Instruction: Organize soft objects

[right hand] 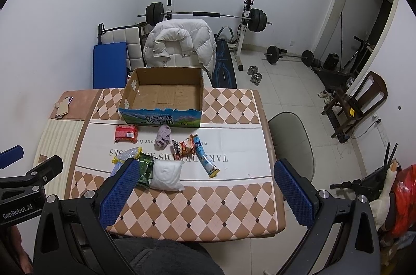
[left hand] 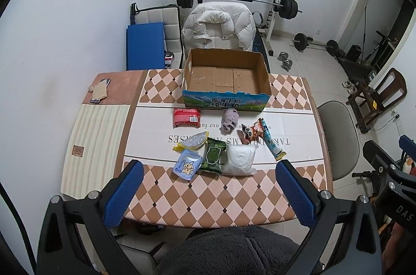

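Soft packets lie scattered on the white centre band of a diamond-patterned tablecloth [left hand: 208, 197], in front of an open corrugated cardboard box [left hand: 226, 78] whose blue printed front carries Chinese characters that we read as a milk brand. Upside-down lettering on the cloth shows "TAK", "DREAMS" and "our fu"; the rest is covered.

Nearest the box we see a red plastic-wrapped pack with a barcode label [left hand: 186, 117] and a rolled lilac cloth bundle [left hand: 228, 120]. To the right lie an orange snack bag printed with a cartoon animal [left hand: 251, 131] and, touching it, a long light-blue tube-shaped packet [left hand: 271, 143]. The front row holds a yellow-edged mesh pouch [left hand: 192, 141], a pale blue sachet with a star figure [left hand: 186, 166], a dark green wipes pack [left hand: 213, 155] and a white pillow-like bag [left hand: 239, 160], the last three side by side.

We hold both tools above the near table edge, well apart from every packet. The left gripper [left hand: 208, 194] has its blue-padded fingers spread wide and grasps nothing; the front row appears between them. The right gripper [right hand: 205, 193] is likewise spread and unloaded; its left pad overlaps the green pack in view. Casing marks read "GenRobot.AI" and "DAS".
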### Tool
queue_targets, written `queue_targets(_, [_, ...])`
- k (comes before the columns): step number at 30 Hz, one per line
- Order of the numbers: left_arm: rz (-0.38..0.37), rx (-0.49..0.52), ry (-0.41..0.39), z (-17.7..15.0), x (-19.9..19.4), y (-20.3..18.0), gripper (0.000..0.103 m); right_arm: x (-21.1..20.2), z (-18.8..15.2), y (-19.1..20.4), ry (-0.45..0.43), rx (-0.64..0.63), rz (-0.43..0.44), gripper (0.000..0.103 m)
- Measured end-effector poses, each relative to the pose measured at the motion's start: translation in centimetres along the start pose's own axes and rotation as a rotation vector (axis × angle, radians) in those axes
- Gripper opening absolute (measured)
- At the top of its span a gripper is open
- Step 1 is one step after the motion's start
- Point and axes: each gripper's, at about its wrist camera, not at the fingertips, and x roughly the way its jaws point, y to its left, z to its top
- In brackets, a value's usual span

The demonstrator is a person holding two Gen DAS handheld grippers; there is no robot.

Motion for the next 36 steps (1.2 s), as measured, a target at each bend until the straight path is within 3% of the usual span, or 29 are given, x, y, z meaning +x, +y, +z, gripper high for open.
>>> queue_targets(36, [0.000, -0.001, -0.010, 0.3, -0.9, 0.6, 0.103, -1.1, 0.8, -0.8, -0.001, -0.001, -0.003, 0.103])
